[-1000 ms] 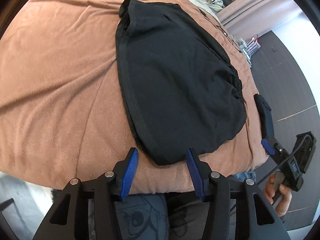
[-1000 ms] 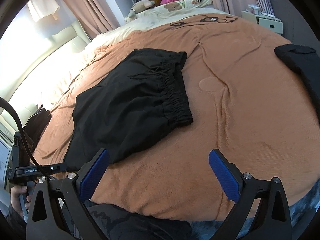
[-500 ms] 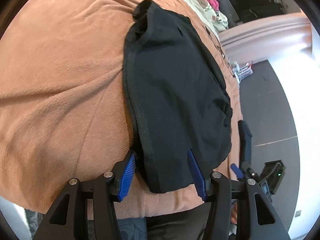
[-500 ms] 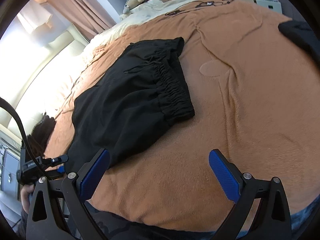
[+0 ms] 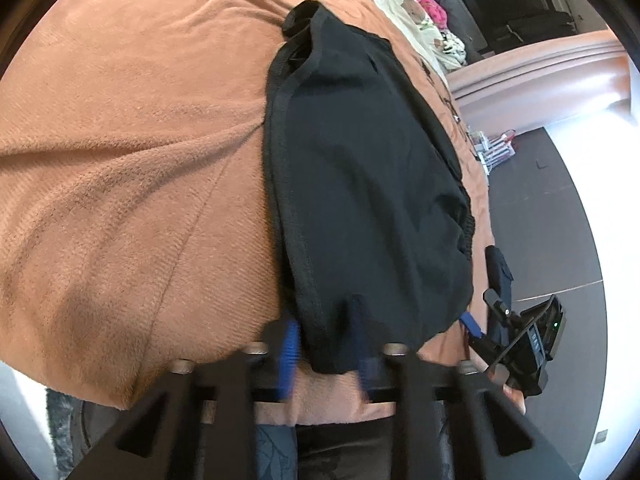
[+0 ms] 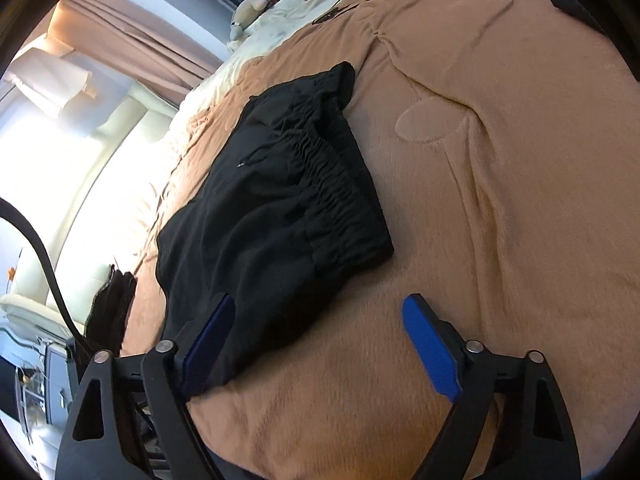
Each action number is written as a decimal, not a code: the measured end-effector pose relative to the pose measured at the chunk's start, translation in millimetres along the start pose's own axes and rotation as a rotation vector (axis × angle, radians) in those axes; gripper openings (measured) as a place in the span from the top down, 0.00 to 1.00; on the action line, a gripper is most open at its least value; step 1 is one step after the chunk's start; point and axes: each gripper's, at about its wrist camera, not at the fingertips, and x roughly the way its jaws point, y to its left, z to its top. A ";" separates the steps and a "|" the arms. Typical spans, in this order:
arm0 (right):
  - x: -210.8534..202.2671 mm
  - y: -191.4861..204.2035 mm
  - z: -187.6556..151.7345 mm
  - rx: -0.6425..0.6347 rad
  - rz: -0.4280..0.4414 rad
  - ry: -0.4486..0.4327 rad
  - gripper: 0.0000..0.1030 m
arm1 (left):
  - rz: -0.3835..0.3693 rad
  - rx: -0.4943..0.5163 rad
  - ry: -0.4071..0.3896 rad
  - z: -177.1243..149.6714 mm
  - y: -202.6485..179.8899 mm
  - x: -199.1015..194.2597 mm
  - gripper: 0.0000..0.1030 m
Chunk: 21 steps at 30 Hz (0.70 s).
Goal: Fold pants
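I am holding my left gripper [image 5: 326, 354] at the near edge of the bed's brown blanket [image 5: 132, 184], its blue fingers straddling the hem corner of the black pants [image 5: 360, 184], which are lying folded there; blur hides whether they are pinching it. My right gripper [image 6: 316, 346] is hovering spread wide, one finger over the pants' near edge.

The left gripper [image 5: 326, 354] is blurred, its jaws apart with a narrow gap between the blue pads. The right gripper [image 6: 320, 350] has its jaws spread wide, and it also shows off to the side in the left wrist view.
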 end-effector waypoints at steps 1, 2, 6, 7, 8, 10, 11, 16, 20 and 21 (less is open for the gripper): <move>2.8 -0.3 1.1 0.005 0.003 0.002 0.27 | -0.007 -0.009 0.004 0.6 1.1 0.4 0.93; 6.6 -0.8 2.7 0.010 0.005 0.006 0.33 | -0.007 -0.011 0.003 0.8 1.0 0.5 0.94; 15.5 2.2 7.5 0.020 0.051 0.037 0.76 | -0.010 0.015 -0.023 0.2 -7.2 -9.8 0.96; 16.3 3.0 7.8 0.023 0.057 0.038 0.79 | -0.017 0.022 -0.033 0.8 -10.9 -14.2 0.97; 15.2 4.5 9.2 0.020 0.057 0.029 0.86 | -0.022 0.027 -0.043 1.9 -14.2 -17.8 0.97; 9.6 8.6 10.1 0.012 0.070 0.003 0.90 | -0.029 0.037 -0.062 4.9 -21.0 -24.4 0.97; 6.6 10.9 10.5 0.012 0.080 -0.009 0.90 | -0.038 0.043 -0.078 7.8 -25.9 -30.2 0.97; -3.3 22.1 17.6 -0.002 0.110 -0.062 0.93 | -0.055 0.085 -0.132 24.7 -44.6 -47.5 0.97; -3.7 28.9 25.3 -0.007 0.130 -0.085 0.95 | -0.065 0.114 -0.175 43.7 -58.7 -57.6 0.97; -4.2 29.8 28.0 -0.007 0.137 -0.090 0.95 | -0.068 0.121 -0.187 49.9 -62.8 -60.4 0.97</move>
